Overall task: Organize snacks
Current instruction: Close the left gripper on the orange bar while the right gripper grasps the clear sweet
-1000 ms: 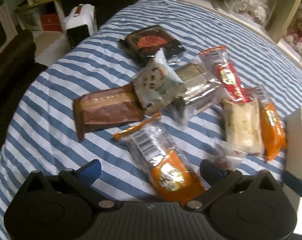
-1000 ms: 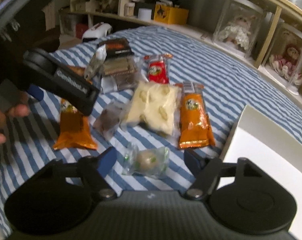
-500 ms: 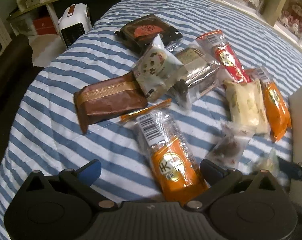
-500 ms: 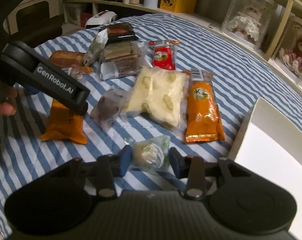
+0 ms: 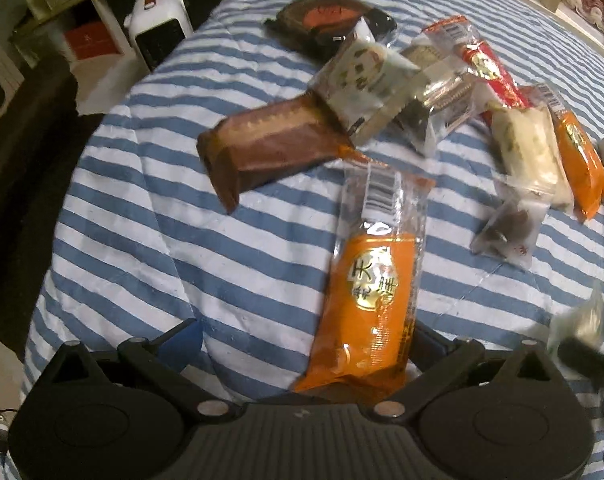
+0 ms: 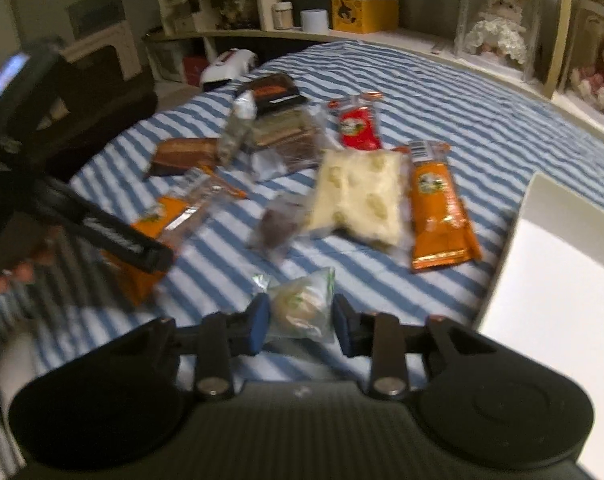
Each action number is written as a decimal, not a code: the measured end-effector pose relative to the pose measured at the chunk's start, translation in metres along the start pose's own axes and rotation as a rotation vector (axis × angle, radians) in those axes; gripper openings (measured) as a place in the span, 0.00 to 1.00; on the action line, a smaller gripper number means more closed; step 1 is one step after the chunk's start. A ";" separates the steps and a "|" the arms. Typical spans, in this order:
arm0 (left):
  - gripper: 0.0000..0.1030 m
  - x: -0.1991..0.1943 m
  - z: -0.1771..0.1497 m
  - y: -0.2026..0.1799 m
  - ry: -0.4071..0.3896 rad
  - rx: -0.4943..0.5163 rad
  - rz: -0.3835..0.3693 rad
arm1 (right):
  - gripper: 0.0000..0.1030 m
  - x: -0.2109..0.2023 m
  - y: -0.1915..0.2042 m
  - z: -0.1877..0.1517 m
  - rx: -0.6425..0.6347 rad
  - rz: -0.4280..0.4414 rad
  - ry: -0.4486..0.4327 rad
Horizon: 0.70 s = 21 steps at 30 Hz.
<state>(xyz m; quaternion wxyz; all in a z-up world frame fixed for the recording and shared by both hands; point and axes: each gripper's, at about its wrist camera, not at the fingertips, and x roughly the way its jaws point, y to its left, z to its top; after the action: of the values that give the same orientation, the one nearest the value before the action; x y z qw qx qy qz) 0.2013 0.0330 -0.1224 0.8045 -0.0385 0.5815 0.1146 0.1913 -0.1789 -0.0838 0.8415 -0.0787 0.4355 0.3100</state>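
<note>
Closing on a small green-white wrapped snack (image 6: 302, 312): right gripper (image 6: 299, 322) jaws pinch it from both sides, just above the striped bed cover (image 6: 482, 120). Left gripper (image 5: 302, 344) jaws spread wide, an orange packet (image 5: 366, 292) lying between them, pads not pressing; barcode at its top, round logo with characters I can't read. Beyond it: brown bar (image 5: 269, 148), red packet (image 5: 490, 72), pale cake (image 6: 358, 196). White box (image 6: 558, 280) at the right edge; bare cover toward the left.
</note>
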 end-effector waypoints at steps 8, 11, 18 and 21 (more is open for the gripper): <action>1.00 0.006 -0.009 -0.002 -0.053 0.100 -0.021 | 0.39 0.002 0.011 -0.009 -0.003 0.087 0.057; 1.00 0.000 -0.011 0.000 -0.069 0.096 -0.044 | 0.41 0.009 0.012 -0.012 -0.019 0.081 0.084; 0.78 -0.035 -0.011 0.004 -0.191 0.084 -0.140 | 0.58 0.015 0.016 -0.017 -0.050 0.053 0.096; 0.67 -0.035 -0.010 -0.002 -0.180 0.101 -0.175 | 0.67 0.015 0.018 -0.018 -0.062 0.066 0.104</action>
<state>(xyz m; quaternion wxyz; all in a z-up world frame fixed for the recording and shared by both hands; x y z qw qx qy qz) 0.1816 0.0243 -0.0926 0.8612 -0.0381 0.5065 0.0177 0.1754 -0.1648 -0.1040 0.8043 -0.1066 0.4710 0.3463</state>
